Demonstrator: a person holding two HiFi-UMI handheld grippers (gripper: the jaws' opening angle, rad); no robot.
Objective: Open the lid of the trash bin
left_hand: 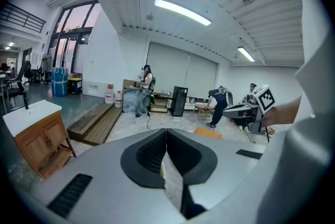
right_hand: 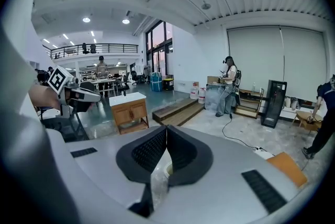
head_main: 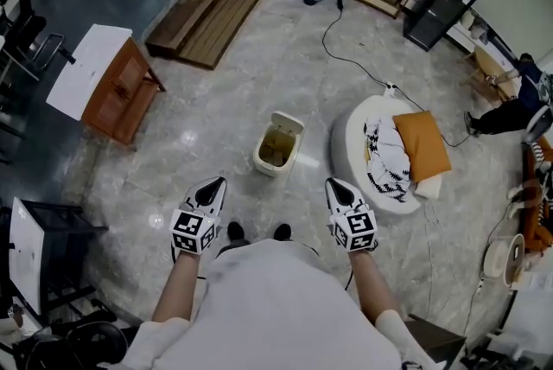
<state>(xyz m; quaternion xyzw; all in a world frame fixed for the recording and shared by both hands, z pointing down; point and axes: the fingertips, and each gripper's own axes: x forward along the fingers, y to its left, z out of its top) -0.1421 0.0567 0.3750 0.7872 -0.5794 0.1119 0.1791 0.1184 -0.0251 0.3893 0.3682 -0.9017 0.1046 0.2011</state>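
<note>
Both tools are sitting shut and empty: the left tool and the right tool are each showing jaws pressed together with nothing between them, hovering side by side, well apart from the trash bin. That trash bin is standing on the floor straight ahead of the two tools. Its lid is tilting up at the bin's far edge, leaving the brown inside showing. Judging from this, the opening step is looking finished rather than pending, and neither tool is touching anything. Should the lid need lifting further, the next move is calling for one tool reaching forward and down to the bin's far rim and pushing the lid back without tipping the bin.
</note>
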